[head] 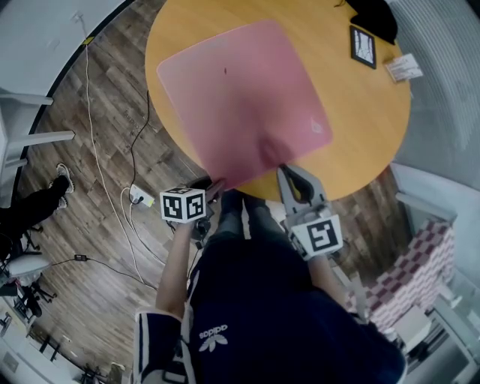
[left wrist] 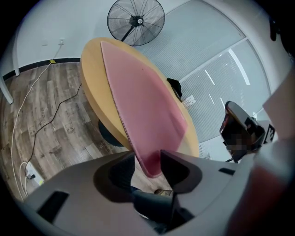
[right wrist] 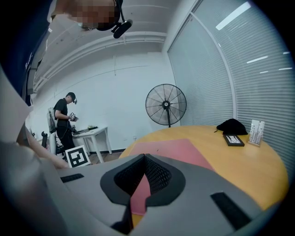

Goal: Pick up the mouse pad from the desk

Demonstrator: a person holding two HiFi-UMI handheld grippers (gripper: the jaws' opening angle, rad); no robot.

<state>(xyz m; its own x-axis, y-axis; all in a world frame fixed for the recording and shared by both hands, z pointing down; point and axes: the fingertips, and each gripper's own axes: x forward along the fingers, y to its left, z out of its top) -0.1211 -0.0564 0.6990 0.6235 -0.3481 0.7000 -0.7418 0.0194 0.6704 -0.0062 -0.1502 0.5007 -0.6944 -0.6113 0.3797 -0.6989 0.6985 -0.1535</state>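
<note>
A large pink mouse pad [head: 240, 97] lies on the round wooden table [head: 360, 120], and its near edge juts out past the rim toward me. My right gripper [head: 279, 165] is shut on that near edge; in the right gripper view its jaw tips [right wrist: 144, 159] meet over the pad [right wrist: 170, 150]. My left gripper [head: 219, 185] is at the pad's near left corner. In the left gripper view the pad [left wrist: 143, 101] hangs down between the spread jaws [left wrist: 147, 159], which stand open around the corner without pressing on it.
At the table's far right lie a black framed card [head: 363, 46], a white card [head: 403, 67] and a black cloth [head: 373, 15]. A standing fan [right wrist: 166, 105] is beyond the table. A power strip [head: 140, 196] with cables lies on the floor, a checkered chair [head: 420, 262] stands right, and a person [right wrist: 64, 120] stands far off.
</note>
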